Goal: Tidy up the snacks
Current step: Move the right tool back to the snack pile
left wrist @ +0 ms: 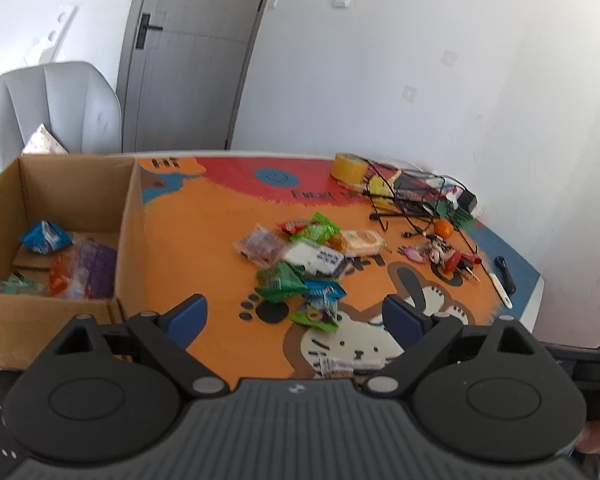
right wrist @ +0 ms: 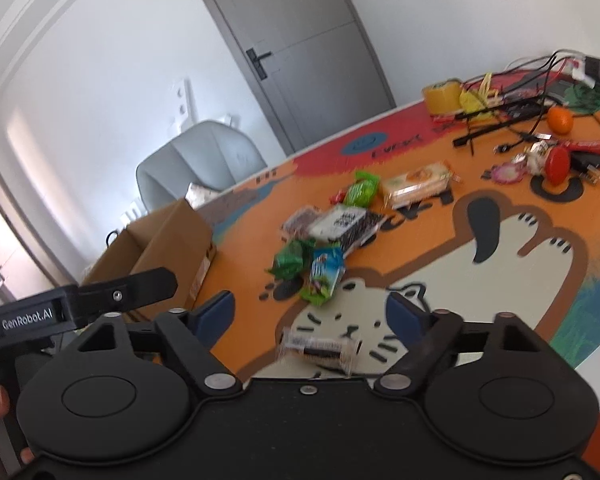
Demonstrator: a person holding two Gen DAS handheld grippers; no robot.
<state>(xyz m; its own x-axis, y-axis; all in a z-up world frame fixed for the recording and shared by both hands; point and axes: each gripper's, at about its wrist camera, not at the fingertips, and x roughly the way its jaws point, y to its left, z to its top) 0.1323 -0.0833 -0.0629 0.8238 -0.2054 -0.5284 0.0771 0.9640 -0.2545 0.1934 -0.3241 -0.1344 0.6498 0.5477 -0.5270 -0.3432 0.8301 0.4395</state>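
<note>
A pile of snack packets [left wrist: 300,264] lies mid-table on the orange cartoon mat [left wrist: 204,240]: green, blue, white-and-black and an orange cracker pack [left wrist: 358,240]. The cardboard box [left wrist: 132,220] at the left holds a blue packet [left wrist: 44,238] and a purple one [left wrist: 96,264]. My left gripper [left wrist: 296,316] hovers open just short of the pile, with nothing between its fingers. In the right wrist view the same pile [right wrist: 324,248] lies ahead. My right gripper [right wrist: 310,312] is open, with a clear-wrapped snack [right wrist: 320,350] on the mat between its fingers, untouched by the pads.
A yellow tape roll [left wrist: 348,168], tangled cables with a black rack [left wrist: 412,196], an orange fruit [left wrist: 444,228] and small trinkets [left wrist: 452,258] crowd the far right of the table. A grey chair [left wrist: 60,108] stands behind the box. The table edge [right wrist: 588,360] runs close on the right.
</note>
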